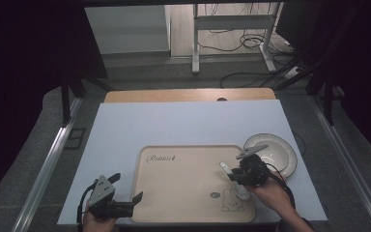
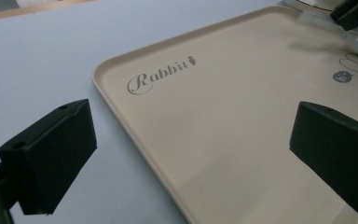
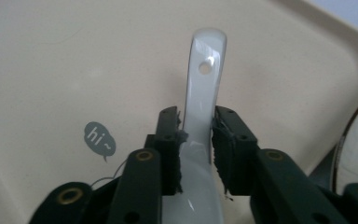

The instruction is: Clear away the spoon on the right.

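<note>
Right gripper view: right tool point(image 3: 198, 144) clamps a white ceramic spoon point(image 3: 204, 93) above the beige tray point(image 3: 51, 56); left tool point(image 2: 191, 154) gapes wide, holding nothing.

My left gripper point(image 2: 191, 158) hangs with jaws wide apart, straddling the tray's point(image 2: 242, 140) near-left edge: one jaw over the white table point(image 2: 42, 60), the other over the tray. "Rabbit" lettering point(image 2: 161, 76) sits near the tray's far-left corner; the other gripper's jaw point(image 2: 354, 13) reaches over the tray's far-right corner.

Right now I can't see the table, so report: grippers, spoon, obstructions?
Left gripper open at tray edge. Right gripper shut on white ceramic spoon over tray. Bowl beside it, clear.
</note>
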A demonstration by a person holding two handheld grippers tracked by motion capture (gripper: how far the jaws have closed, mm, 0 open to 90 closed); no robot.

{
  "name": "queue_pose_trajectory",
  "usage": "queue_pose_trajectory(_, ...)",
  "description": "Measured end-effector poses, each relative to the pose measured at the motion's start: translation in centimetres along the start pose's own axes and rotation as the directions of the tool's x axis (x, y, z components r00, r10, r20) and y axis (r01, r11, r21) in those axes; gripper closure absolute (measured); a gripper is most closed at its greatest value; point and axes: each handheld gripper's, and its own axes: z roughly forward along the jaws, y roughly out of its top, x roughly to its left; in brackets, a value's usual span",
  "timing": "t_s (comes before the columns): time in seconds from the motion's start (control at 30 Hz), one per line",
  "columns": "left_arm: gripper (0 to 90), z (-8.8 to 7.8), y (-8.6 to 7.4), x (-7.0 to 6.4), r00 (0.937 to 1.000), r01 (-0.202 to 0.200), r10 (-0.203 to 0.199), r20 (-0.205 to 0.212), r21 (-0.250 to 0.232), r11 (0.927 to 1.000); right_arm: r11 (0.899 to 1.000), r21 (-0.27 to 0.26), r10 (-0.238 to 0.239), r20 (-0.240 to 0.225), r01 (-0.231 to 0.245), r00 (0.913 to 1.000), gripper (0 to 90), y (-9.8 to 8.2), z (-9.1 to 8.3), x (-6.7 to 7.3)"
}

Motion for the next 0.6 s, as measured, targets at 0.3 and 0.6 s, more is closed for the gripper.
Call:
queue_pose_trajectory(0.3,0.4,-0.02,0.01,-0.02,1.0000,-0.001,0.001,-0.001,-0.001,1.0000,0.999,-0.051,-0.006,-0.013,0.005,0.9999,69.3,-0.08,-0.48,0.01)
queue_pose_trajectory(0.6,0.4,-0.07,0.00,-0.02,0.9999,-0.004,0.004,-0.010,-0.006,1.0000,0.993,-0.104,-0.048,0.007,0.048,0.9988,82.5,-0.26,-0.27,0.46)
